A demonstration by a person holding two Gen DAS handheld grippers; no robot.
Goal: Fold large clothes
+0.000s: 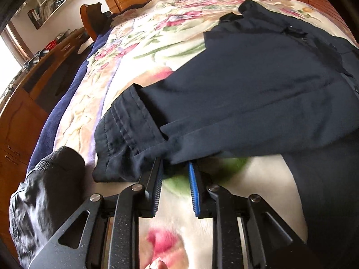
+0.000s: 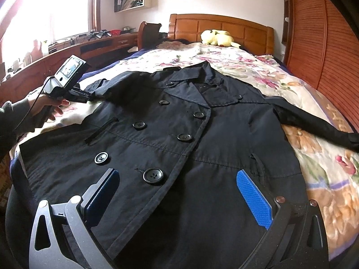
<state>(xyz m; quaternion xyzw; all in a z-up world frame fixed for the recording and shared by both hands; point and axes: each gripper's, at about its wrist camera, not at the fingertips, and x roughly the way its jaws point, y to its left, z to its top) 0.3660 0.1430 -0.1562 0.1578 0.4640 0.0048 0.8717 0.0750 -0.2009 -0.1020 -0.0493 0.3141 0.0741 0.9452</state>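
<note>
Black cotton coat with big round buttons (image 2: 179, 134) lies flat on the flowery bed blanket (image 2: 258, 71). Left gripper (image 1: 175, 174), jaws a little apart and empty, sits at the sleeve cuff (image 1: 125, 134) at 9 o'clock. Right gripper (image 2: 179, 197) is wide open, empty. I think it must pinch next, then fold across.

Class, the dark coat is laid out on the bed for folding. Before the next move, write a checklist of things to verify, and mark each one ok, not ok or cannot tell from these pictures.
1. Coat lies front up and buttoned on the floral bedspread: ok.
2. Left sleeve cuff is within reach of the left gripper: ok.
3. Left gripper pads are clamped on the cuff: not ok; they stand slightly apart at its edge.
4. Right gripper is open above the coat's lower front: ok.
5. Right sleeve is folded in: not ok; it stretches out sideways.
6. Coat's back is smooth underneath: cannot tell.
</note>
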